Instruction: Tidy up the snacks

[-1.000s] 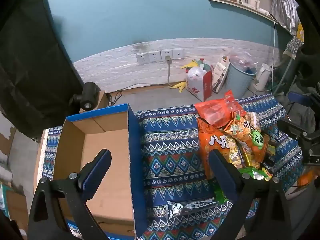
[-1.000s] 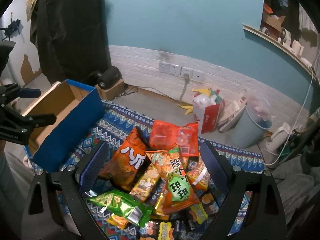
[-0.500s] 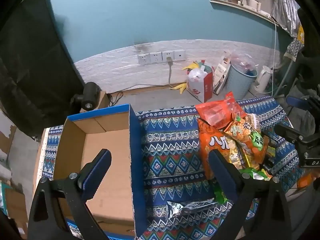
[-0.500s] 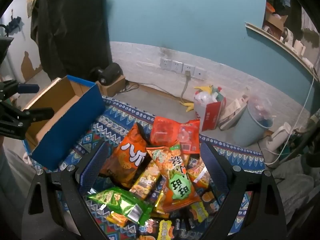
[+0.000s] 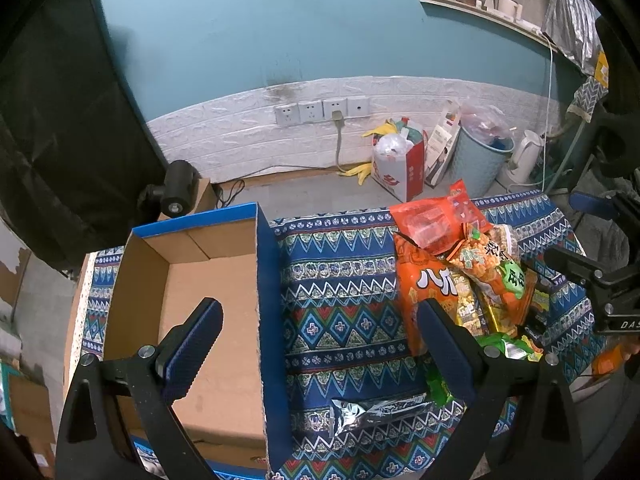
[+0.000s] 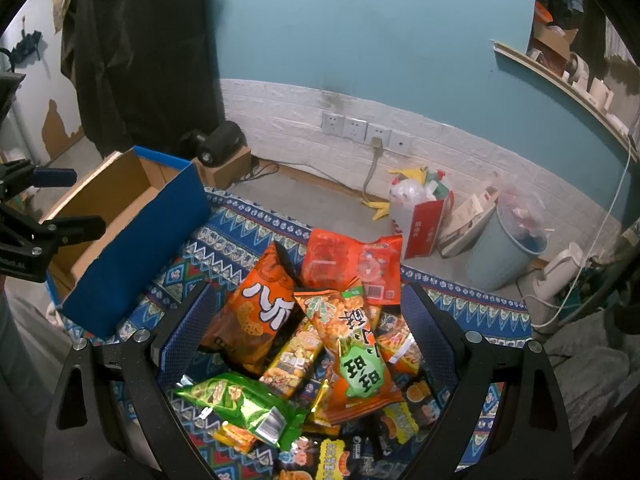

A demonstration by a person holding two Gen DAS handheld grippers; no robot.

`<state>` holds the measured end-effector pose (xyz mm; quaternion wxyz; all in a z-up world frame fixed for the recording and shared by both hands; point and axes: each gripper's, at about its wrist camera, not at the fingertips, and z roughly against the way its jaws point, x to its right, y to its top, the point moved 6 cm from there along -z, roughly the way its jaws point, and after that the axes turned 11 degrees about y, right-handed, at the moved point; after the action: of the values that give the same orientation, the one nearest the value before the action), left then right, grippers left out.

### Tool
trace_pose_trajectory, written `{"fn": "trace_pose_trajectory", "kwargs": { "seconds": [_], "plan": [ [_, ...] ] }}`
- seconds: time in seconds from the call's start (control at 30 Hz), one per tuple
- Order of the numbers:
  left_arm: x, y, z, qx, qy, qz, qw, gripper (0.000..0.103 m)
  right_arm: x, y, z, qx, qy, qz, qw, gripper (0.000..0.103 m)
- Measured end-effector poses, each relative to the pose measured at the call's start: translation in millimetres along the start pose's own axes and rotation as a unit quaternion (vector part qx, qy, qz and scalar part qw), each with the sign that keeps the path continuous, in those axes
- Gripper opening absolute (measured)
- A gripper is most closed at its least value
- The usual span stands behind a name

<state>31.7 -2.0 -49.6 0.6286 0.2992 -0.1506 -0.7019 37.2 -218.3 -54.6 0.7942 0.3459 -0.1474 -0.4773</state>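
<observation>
- Left wrist view: left gripper (image 5: 320, 344) spread wide, nothing held, box (image 5: 208, 280) just left of the snack pile (image 5: 460, 276).
- Right gripper (image 6: 308, 328) also spread wide, hanging over that pile.

I saw a cloth (image 5: 340, 300) banded in blue, white, green and red zigzags and diamonds. On it sat a box (image 5: 266, 300), blue outside, plain brown inside. Right of the box lay an orange bag (image 6: 256, 312) with white characters, a red bag (image 6: 352, 260), a green bag (image 6: 240, 404) and a silver packet (image 5: 376, 410).
</observation>
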Motion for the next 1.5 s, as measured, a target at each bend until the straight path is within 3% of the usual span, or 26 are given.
{"fn": "trace_pose_trajectory", "kwargs": {
  "seconds": [1.5],
  "plan": [
    [8.5,-2.6,1.1,-0.002,-0.004,-0.014,0.9999,0.099,-5.1,-4.6,-0.2,-0.006,0.005,0.007,1.000,0.091]
  ]
}}
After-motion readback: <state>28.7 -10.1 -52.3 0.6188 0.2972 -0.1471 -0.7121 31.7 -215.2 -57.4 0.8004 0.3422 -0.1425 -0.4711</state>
